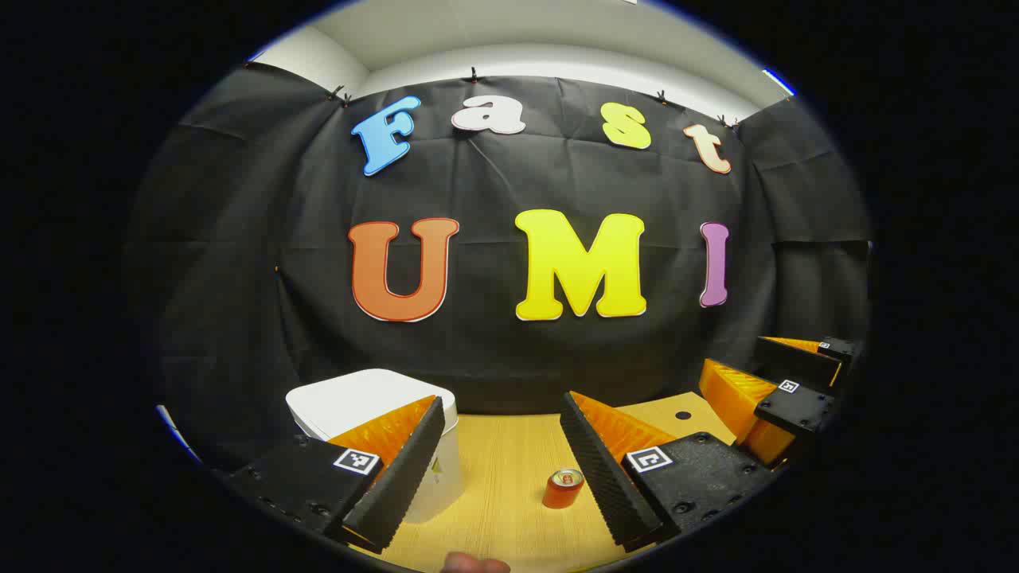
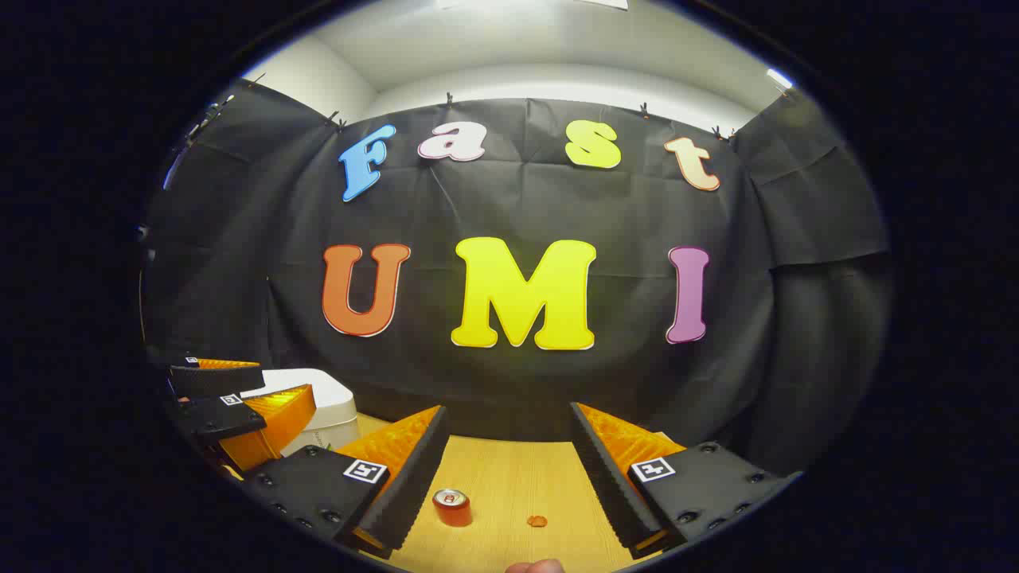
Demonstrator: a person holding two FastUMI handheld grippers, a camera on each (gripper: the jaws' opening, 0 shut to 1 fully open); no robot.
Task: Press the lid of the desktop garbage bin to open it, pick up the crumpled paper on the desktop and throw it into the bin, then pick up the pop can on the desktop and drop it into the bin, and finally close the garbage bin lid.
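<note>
Both my grippers hang released above the pale wooden desktop (image 1: 509, 485), jaws wide and gripping nothing. Between my left gripper's (image 1: 497, 477) fingertips, nearer its right finger, stands the small orange pop can (image 1: 563, 488); behind its left finger sits the white lidded garbage bin (image 1: 374, 398), lid apparently shut. Off my right gripper (image 2: 501, 485), the can (image 2: 451, 507) stands just beside its left finger. A tiny orange speck (image 2: 537, 521) lies between the fingers; I can't tell what it is. Pressing the lid off-centre could skid the light bin, and a low sweep could topple the can.

no legible text, bin (image 1: 374, 398) sticker (too small)
</note>
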